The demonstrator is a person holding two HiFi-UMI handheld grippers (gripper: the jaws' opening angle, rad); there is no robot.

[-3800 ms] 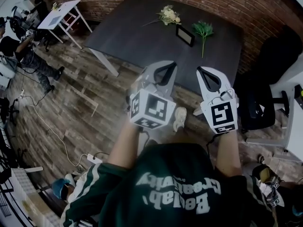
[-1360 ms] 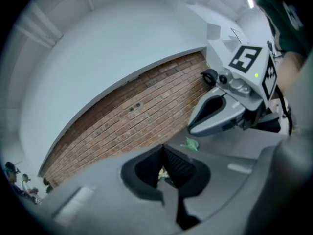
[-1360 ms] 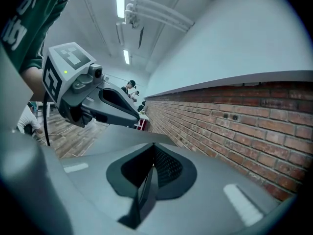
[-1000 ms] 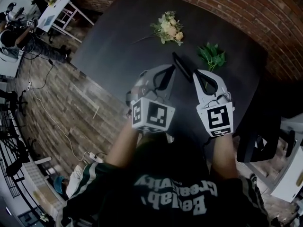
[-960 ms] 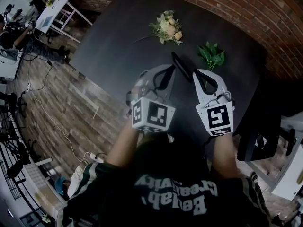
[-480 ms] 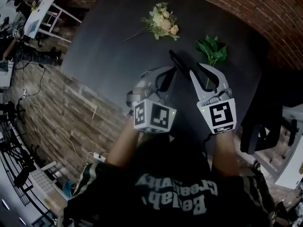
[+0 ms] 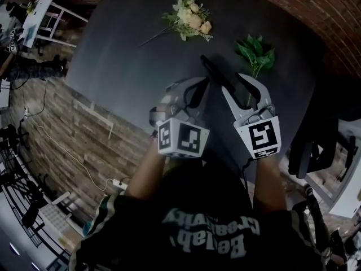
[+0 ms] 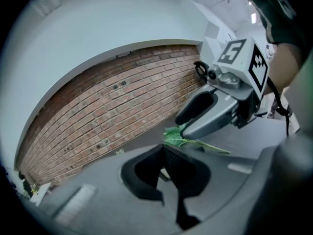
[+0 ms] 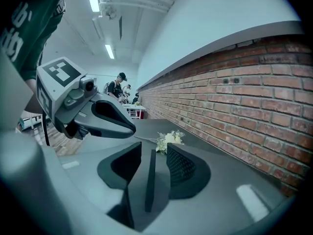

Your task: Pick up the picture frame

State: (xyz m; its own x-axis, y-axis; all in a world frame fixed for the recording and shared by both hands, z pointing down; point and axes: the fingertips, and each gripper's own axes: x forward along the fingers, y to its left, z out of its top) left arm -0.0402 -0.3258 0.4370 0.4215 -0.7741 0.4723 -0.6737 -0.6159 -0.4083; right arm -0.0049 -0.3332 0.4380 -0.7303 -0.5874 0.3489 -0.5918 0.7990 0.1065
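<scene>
While my right fingers [image 9: 183,168] are opening with the picture frame [image 9: 147,180] standing untouched between them on the worktop [image 7: 130,55], my left fingers [image 8: 146,173] sit together, empty.

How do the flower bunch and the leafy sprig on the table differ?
The flower bunch carries pale cream and peach blooms, while the leafy sprig is all green with no bloom. In the head view, the flower bunch's thin stem trails off to the left, while the leafy sprig's stem runs down toward the person. Both lie flat on the dark table.
</scene>
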